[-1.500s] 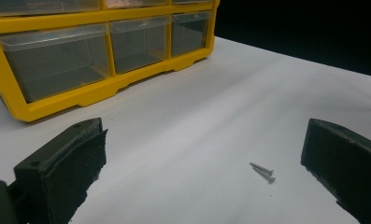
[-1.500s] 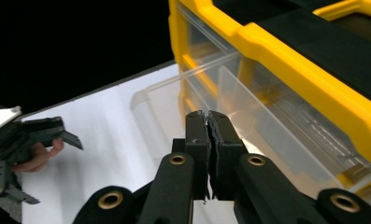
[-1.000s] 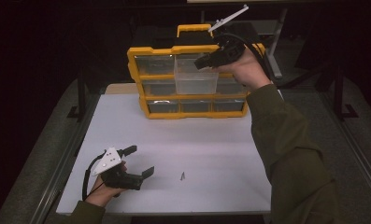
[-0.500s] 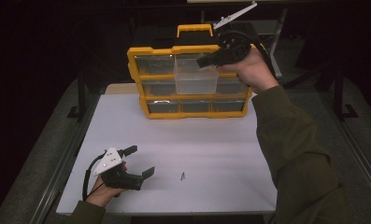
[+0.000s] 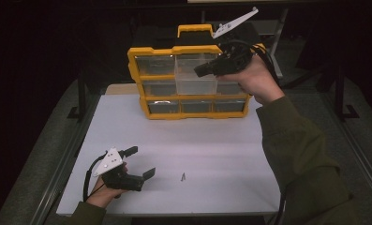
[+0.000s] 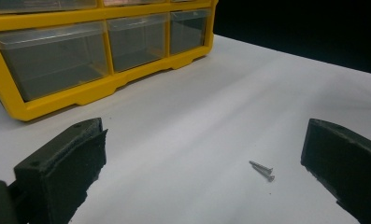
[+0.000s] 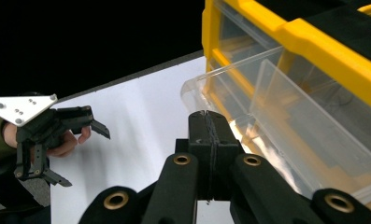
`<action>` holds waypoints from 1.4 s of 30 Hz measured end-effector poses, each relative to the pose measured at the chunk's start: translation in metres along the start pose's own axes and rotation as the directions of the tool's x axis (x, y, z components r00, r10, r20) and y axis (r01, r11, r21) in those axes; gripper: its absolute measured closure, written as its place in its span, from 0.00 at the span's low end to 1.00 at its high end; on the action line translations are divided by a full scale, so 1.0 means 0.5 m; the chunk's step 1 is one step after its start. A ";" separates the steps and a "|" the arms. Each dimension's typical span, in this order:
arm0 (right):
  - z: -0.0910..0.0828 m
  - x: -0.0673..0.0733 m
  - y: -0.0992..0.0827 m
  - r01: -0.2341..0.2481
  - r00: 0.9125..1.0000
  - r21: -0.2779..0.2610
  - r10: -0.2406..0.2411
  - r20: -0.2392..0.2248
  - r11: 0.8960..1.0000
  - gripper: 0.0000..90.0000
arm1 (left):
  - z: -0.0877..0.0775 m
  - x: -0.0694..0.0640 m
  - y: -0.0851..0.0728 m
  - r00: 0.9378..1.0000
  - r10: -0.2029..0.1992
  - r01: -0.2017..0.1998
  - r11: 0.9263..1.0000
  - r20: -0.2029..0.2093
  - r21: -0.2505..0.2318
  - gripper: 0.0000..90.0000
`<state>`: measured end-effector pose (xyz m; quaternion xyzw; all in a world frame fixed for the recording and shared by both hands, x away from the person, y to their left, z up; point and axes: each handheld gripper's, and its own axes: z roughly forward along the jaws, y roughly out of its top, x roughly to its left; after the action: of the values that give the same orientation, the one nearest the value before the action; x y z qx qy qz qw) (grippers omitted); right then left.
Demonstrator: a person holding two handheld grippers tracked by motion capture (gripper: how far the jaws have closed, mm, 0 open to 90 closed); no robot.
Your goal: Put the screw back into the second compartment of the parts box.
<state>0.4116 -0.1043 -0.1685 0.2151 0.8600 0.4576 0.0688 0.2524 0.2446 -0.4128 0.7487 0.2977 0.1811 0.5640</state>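
High view, read from left to right, showed the left gripper [image 5: 137, 162] resting low on the white table [image 5: 212, 140] near its front left corner, its jaws spread wide with nothing between them. Just to its right lay two small screws [image 5: 183, 176], touching each other on the bare surface; in the left gripper view these screws [image 6: 262, 170] sat ahead of the jaws, nearer the right-hand one, clear of both pads. Farther back stood the yellow organiser [image 5: 193, 82], upright, with rows of clear drawers. Its clear drawer [image 5: 196, 75] in the top row's middle was pulled partly out, a see-through plastic box whose contents could not be made out. At the right, the right gripper [image 5: 203, 71] was held up at the drawer's front, its jaws pressed together with nothing seen between them, having just finished closing. In the right gripper view the drawer [image 7: 286, 121] lay just beside the jaw tips, to their right; whether the tips touched it could not be told.
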 end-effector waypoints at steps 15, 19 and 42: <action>0.033 0.021 -0.066 0.020 1.000 0.018 -0.020 0.008 1.000 0.98 | 0.001 0.000 -0.001 1.000 -0.002 0.002 1.000 -0.001 -0.010 0.00; 0.044 0.022 -0.087 0.038 0.999 0.024 -0.038 0.002 0.999 0.97 | 0.002 0.001 -0.001 1.000 -0.001 0.001 1.000 0.000 -0.012 0.00; 0.087 0.040 -0.175 0.003 1.000 0.038 -0.003 0.004 0.999 0.67 | 0.000 0.000 -0.002 1.000 0.000 0.000 1.000 -0.004 -0.002 0.00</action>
<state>0.3804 -0.1054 -0.2631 0.2160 0.8686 0.4408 0.0671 0.2523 0.2450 -0.4138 0.7477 0.2986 0.1827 0.5643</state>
